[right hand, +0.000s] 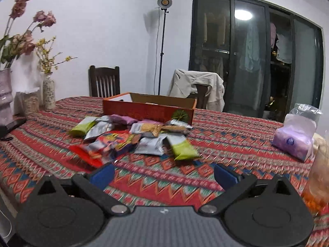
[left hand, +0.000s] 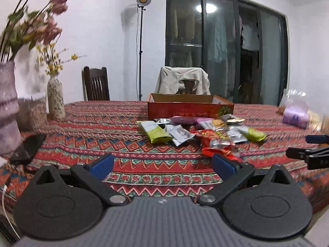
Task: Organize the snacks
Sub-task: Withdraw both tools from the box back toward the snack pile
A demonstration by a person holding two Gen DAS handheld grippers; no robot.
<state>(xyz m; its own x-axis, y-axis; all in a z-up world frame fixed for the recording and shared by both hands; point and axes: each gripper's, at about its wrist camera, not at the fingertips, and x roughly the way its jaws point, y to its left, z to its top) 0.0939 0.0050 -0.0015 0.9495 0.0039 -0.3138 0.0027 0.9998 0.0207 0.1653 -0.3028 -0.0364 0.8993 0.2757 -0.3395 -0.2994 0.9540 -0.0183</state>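
Observation:
A pile of snack packets (left hand: 207,132) in green, silver, red and purple lies on the patterned tablecloth, in front of an open orange cardboard box (left hand: 190,108). My left gripper (left hand: 163,165) is open and empty, low over the cloth, short of the pile. The right gripper's fingers show at the right edge of the left wrist view (left hand: 308,148). In the right wrist view the pile (right hand: 133,138) and the box (right hand: 148,109) lie ahead. My right gripper (right hand: 164,175) is open and empty, just short of a green packet (right hand: 184,149).
Two vases with flowers (left hand: 55,96) and a dark phone (left hand: 28,148) stand at the table's left. A bagged purple pack (right hand: 296,138) lies at the right. Two chairs (right hand: 103,82), one draped with a jacket, stand behind the table.

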